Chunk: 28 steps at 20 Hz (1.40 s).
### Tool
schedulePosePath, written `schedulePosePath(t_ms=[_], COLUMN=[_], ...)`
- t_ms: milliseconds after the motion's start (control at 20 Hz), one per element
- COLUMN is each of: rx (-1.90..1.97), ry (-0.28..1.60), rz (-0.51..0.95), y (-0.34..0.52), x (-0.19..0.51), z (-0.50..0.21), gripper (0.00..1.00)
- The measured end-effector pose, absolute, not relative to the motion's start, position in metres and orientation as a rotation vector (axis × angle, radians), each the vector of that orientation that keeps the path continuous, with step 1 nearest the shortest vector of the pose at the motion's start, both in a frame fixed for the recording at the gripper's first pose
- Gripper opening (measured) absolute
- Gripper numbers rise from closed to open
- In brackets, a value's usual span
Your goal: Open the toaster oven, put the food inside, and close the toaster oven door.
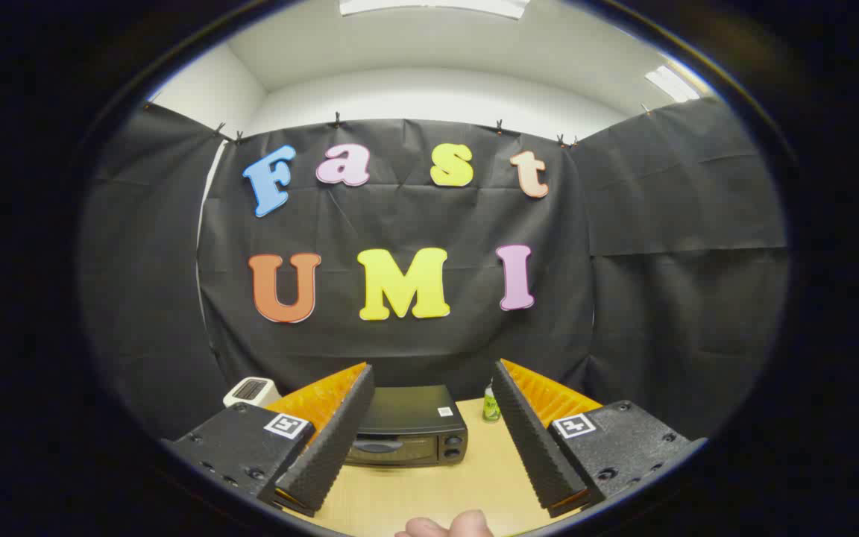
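Ahead, tongs point(433, 388) spread apart and empty, dark toaster oven point(408, 436) beyond them, door closed, on table point(429, 496).

Lighting: bright and even, supplied by ceiling light panels point(433, 7) overhead, one long strip above and a second panel point(671, 83) to the side; both were blown out to plain white. The white wall above the cloth was evenly lit. The black cloth point(400, 224) took light flatly, with faint creases and no glare. Table point(489, 477): pale wood, lit without harsh shadow; only soft shade lay under the toaster oven point(408, 429). Distortion: strong fisheye curving of straight lines toward the rim, with darkening at the margin. Focus: centre sharp; the gripper point(429, 429), fingers spread wide apart, was slightly soft up close, as was a fingertip point(448, 526) nearest the lens.
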State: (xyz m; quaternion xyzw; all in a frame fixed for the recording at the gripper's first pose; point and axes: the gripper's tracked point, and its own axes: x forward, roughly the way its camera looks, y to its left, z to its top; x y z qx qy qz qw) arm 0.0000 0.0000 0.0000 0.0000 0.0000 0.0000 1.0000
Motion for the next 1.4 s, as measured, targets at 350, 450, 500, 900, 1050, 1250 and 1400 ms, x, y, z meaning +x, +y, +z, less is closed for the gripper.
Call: schedulePosePath(t_ms=[350,450,500,900,1050,1250,1400], rx=[0.008,0.01,0.014,0.021,0.026,0.033,0.041], ry=[0.003,0.007,0.008,0.023,0.032,0.05,0.074], rz=[-0.007,-0.012,-0.011,0.01,0.014,0.033,0.052], y=[-0.007,-0.009,-0.008,0.0,0.001,0.007,0.013], x=[0.0,0.001,0.001,0.006,0.011,0.02,0.033], z=[0.0,0.001,0.001,-0.003,-0.005,-0.012,-0.02], gripper=[1.0,1.0,1.0,1.0,1.0,1.0,1.0])
